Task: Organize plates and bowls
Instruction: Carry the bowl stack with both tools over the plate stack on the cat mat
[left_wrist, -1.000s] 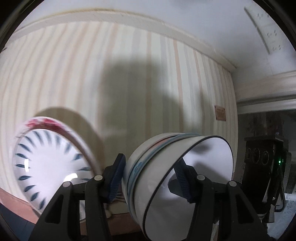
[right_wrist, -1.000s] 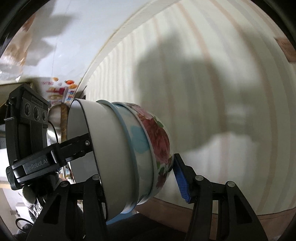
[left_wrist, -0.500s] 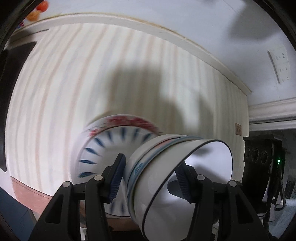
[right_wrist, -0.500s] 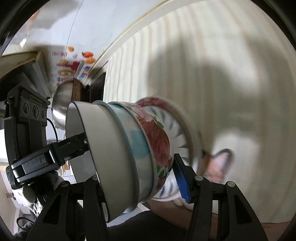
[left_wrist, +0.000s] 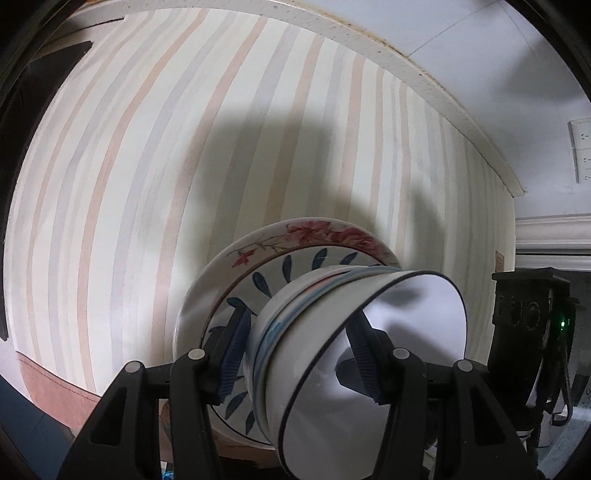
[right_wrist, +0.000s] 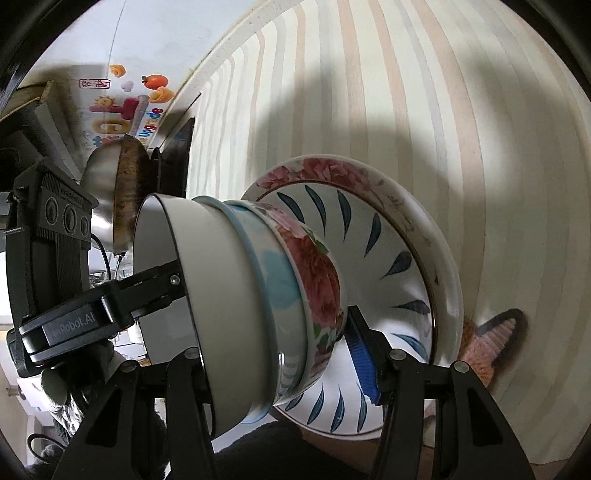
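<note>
A stack of three nested bowls is held between both grippers: a plain white top bowl, a blue-banded middle one and a rose-patterned bottom one. My left gripper is shut on the stack's rim on one side, one finger inside the top bowl. My right gripper is shut on the opposite side. Right behind the stack are two stacked plates: a blue-leaf plate on a rose-rimmed plate. The bowl stack's base is at or just over the blue-leaf plate.
The plates rest on a striped tablecloth. A steel pot or lid and a colourful wall sticker show at the left of the right wrist view. A pink knitted mat lies beside the plates.
Both grippers have carried the bowl stack toward the plates; the plates moved from the view's edge to directly behind the stack.
</note>
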